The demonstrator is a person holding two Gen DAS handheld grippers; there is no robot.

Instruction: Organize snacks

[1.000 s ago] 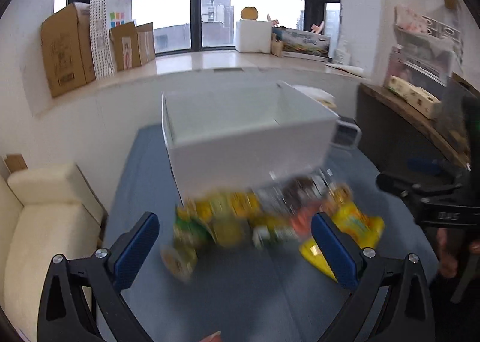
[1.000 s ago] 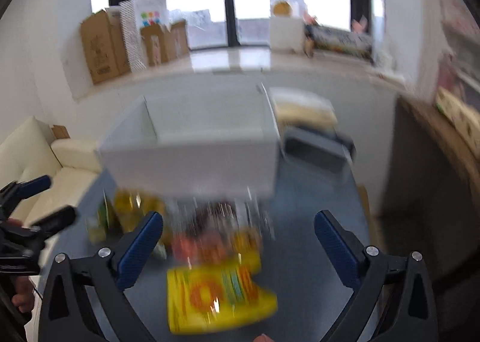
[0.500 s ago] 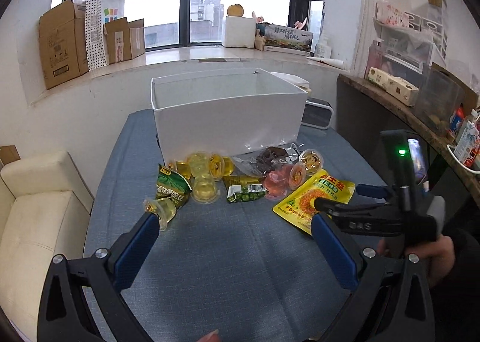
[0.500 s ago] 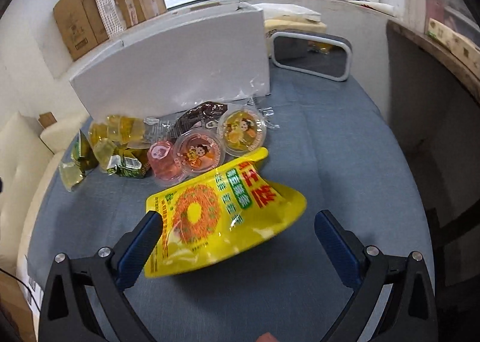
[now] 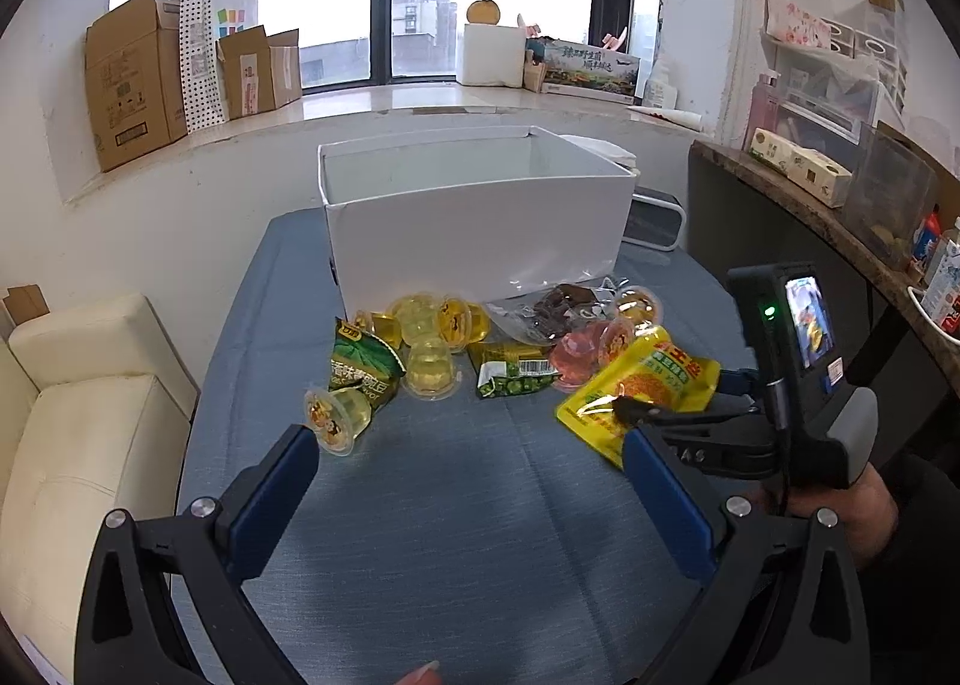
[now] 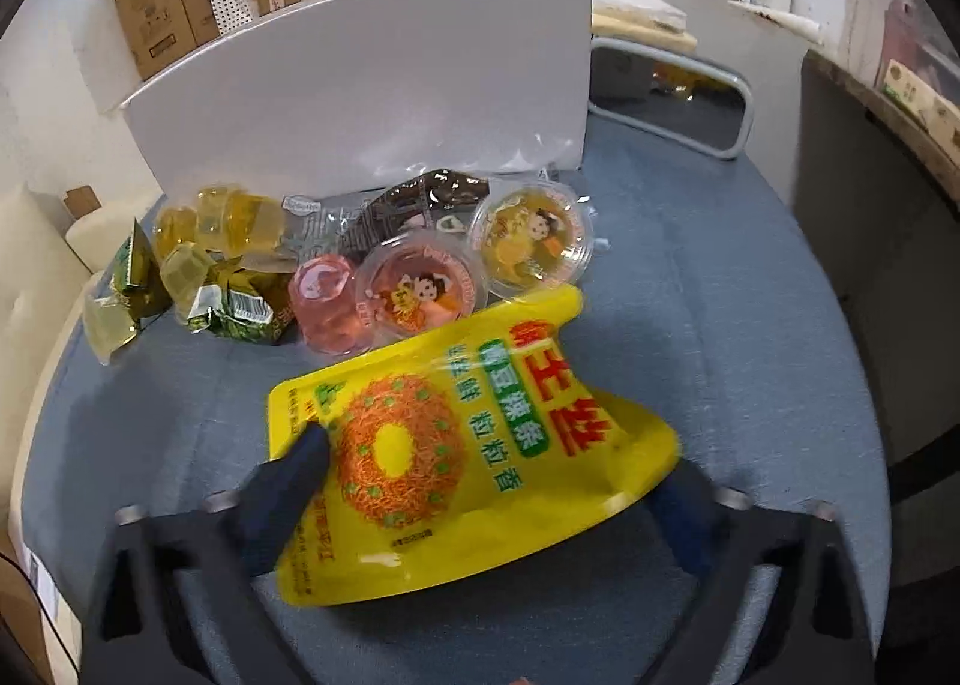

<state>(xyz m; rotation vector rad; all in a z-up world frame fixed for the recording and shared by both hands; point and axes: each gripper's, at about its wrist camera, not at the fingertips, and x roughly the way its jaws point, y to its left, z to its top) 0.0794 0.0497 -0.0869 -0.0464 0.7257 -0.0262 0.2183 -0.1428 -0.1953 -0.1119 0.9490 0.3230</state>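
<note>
A white box [image 5: 474, 217] stands open on the blue table [image 5: 456, 505]; it also shows in the right wrist view [image 6: 360, 102]. Snacks lie in front of it: yellow jelly cups [image 5: 426, 337], green packets [image 5: 360, 367], pink jelly cups [image 6: 384, 295], a dark wrapped snack [image 6: 420, 199]. My right gripper [image 6: 480, 481] has its fingers on both sides of the big yellow bag [image 6: 474, 457], closing in, blurred. In the left wrist view that gripper [image 5: 672, 409] sits at the yellow bag [image 5: 642, 391]. My left gripper [image 5: 462, 499] is open and empty above the table's near part.
A grey-framed device [image 6: 672, 90] lies right of the box. A cream sofa [image 5: 78, 433] stands to the left. A dark counter [image 5: 810, 217] with clutter runs along the right. Cardboard boxes [image 5: 138, 78] sit on the window sill.
My right gripper has moved forward onto the yellow bag and its fingers have narrowed around it. My left gripper has steadied, still open, and shifted slightly closer.
</note>
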